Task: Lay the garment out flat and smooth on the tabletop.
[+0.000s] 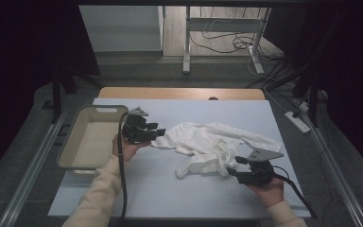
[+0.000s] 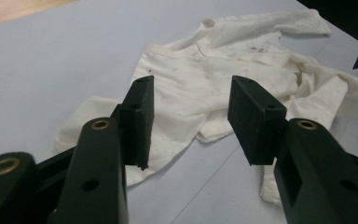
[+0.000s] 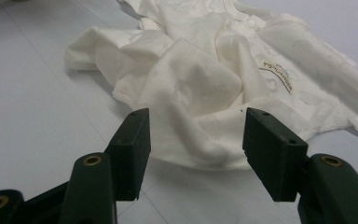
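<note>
A crumpled white garment point(image 1: 215, 142) lies on the pale blue table top point(image 1: 170, 189), around its middle. My left gripper point(image 1: 158, 130) hovers at the garment's left end, held in a hand with a cream sleeve. In the left gripper view the left gripper point(image 2: 191, 88) stands open, and the garment point(image 2: 214, 74) lies beyond its jaws, untouched. My right gripper point(image 1: 232, 166) sits at the garment's near right corner. The right gripper point(image 3: 198, 116) is open too, its jaws just short of the cloth's folded hem point(image 3: 200, 158). A small sewn label point(image 3: 279, 73) shows on the fabric.
A beige plastic tub point(image 1: 92, 109) stands at the table's left edge, beside my left hand. Black cables trail from both grippers toward the near edge. Beyond the table are a desk frame point(image 1: 187, 42), loose wires and a power strip point(image 1: 298, 122) on the floor.
</note>
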Action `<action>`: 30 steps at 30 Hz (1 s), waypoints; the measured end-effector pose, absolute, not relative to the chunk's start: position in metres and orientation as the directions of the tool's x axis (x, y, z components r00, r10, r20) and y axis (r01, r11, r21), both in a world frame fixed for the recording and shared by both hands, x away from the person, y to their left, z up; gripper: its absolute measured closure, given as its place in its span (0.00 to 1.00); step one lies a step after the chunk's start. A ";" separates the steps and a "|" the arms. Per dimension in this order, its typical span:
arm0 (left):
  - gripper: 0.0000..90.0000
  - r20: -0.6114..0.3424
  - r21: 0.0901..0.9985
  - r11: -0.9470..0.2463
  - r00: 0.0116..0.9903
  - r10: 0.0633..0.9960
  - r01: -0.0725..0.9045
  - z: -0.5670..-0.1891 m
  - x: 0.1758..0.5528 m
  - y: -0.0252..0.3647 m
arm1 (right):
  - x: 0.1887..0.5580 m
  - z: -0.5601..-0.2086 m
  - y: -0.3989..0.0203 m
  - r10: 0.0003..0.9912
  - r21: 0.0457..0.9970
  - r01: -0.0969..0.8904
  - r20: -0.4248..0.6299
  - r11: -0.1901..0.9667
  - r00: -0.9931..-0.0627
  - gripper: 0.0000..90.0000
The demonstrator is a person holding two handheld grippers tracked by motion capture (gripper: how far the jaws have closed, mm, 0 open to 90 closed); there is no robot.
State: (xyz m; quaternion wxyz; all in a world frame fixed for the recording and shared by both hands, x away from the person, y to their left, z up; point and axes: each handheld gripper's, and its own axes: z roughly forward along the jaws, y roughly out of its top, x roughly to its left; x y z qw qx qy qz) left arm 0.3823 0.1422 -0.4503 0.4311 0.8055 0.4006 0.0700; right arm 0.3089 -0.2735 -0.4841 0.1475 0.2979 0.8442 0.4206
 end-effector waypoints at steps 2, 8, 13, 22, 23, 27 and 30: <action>0.55 -0.235 0.745 -0.315 0.674 0.700 0.587 -0.452 0.382 0.139 | 0.308 -0.483 -0.273 0.626 0.805 0.374 0.005 0.460 -0.780 0.46; 0.53 -0.236 0.733 -0.337 0.686 0.688 0.591 -0.456 0.382 0.133 | 0.304 -0.478 -0.265 0.603 0.814 0.340 -0.016 0.471 -0.798 0.46; 0.51 -0.237 0.726 -0.349 0.692 0.682 0.593 -0.459 0.382 0.128 | 0.303 -0.477 -0.258 0.587 0.815 0.331 -0.013 0.476 -0.810 0.46; 0.47 -0.228 0.721 -0.366 0.700 0.677 0.589 -0.461 0.381 0.122 | 0.303 -0.475 -0.244 0.558 0.819 0.312 -0.012 0.482 -0.830 0.46; 0.47 -0.227 0.721 -0.368 0.701 0.676 0.588 -0.462 0.381 0.121 | 0.303 -0.474 -0.243 0.559 0.819 0.310 -0.016 0.483 -0.829 0.46; 0.46 -0.228 0.719 -0.369 0.702 0.675 0.589 -0.463 0.380 0.119 | 0.305 -0.471 -0.238 0.558 0.825 0.301 -0.020 0.478 -0.830 0.46; 0.45 -0.229 0.715 -0.373 0.702 0.674 0.592 -0.464 0.381 0.118 | 0.308 -0.470 -0.232 0.556 0.829 0.301 -0.014 0.471 -0.831 0.46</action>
